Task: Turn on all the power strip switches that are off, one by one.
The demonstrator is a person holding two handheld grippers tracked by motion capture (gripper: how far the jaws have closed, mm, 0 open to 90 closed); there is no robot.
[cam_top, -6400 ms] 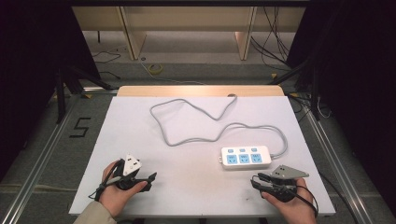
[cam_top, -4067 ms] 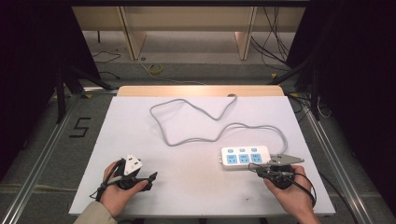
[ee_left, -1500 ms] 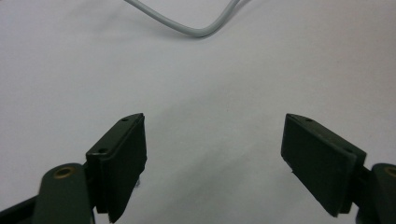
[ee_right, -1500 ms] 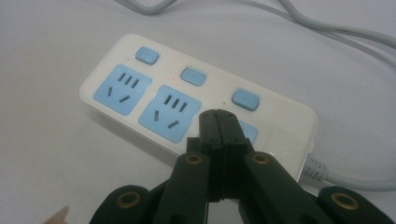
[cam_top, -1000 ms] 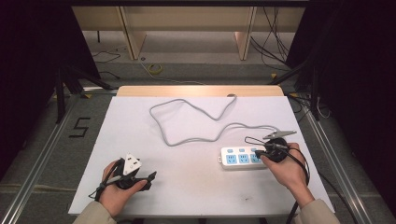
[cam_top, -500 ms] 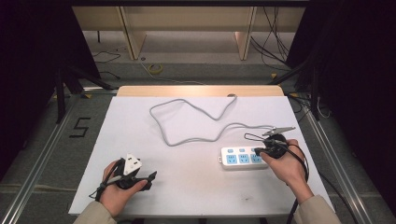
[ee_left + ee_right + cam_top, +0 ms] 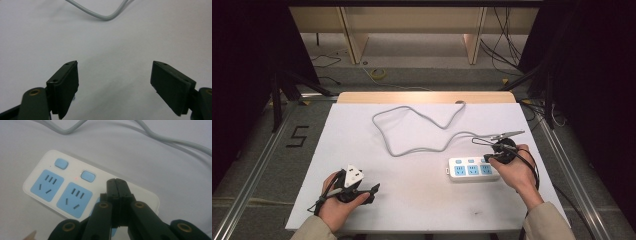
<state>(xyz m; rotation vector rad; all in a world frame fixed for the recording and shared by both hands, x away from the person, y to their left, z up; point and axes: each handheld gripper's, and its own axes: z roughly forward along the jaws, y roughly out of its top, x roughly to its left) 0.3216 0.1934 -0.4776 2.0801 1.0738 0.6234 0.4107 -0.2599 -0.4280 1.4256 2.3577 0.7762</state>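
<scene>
**Closed right gripper over the power strip**

High view: Compared with a second ago, the right gripper (image 7: 503, 150) is sitting a little farther right and back, now at the right end of the strip (image 7: 472, 169). The strip is lying flat on the white table (image 7: 412, 200), right of centre, its long axis running left to right. Its grey cable (image 7: 422, 130) is looping away toward the far edge. The left gripper (image 7: 354, 185) is resting unmoved near the front left corner.

Left gripper view: The black jaws are standing wide apart over bare matte table, holding nothing. A bend of cable (image 7: 105, 17) is crossing the top.

Right gripper view: The jaws are pressed together, gripping nothing, tips hanging above the strip's (image 7: 50, 185) third socket. The strip is smooth white plastic with rounded corners, blue sockets and blue buttons (image 7: 88, 175).
</scene>
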